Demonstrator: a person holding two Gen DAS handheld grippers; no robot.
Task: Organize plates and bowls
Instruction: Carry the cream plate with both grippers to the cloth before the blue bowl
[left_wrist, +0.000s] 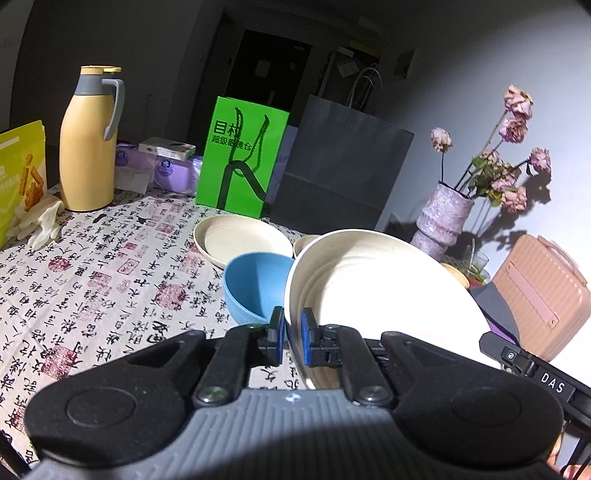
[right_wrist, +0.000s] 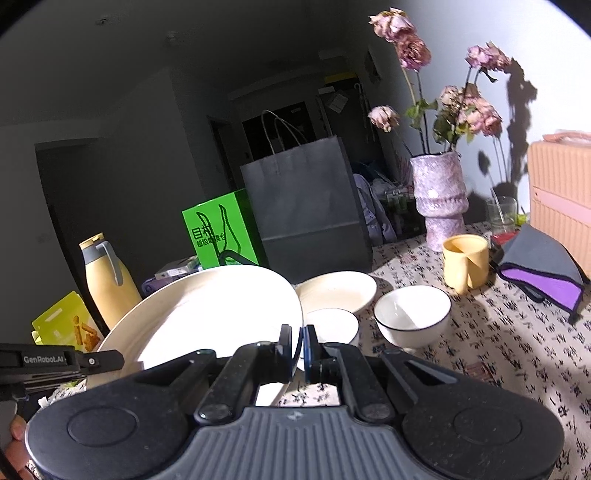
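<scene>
Both grippers are clenched on one big cream plate (left_wrist: 384, 291), each on an opposite edge. The left gripper (left_wrist: 292, 338) points forward and somewhat downward, its blue pads (left_wrist: 306, 334) pinching the plate's left rim. The right gripper (right_wrist: 298, 349) points along a shallower slope and nips the right rim between its nearly closed jaws. A bit of the person's hand (right_wrist: 16, 435) shows at the lower left of the right wrist view, behind the other gripper's black body.

The plate is carried tilted above the patterned tablecloth (left_wrist: 92, 280) — not resting on it. Just beyond it lie a blue bowl (left_wrist: 255, 288), a second cream plate (left_wrist: 242, 240) flat on the cloth near the green bag (left_wrist: 242, 155), and, in the right view, a small white bowl (right_wrist: 332, 325) and a dark-rimmed white bowl (right_wrist: 412, 317) beside it. A yellow mug (right_wrist: 465, 262) stands near the vase (right_wrist: 439, 199) of dried flowers — well behind the bowls
</scene>
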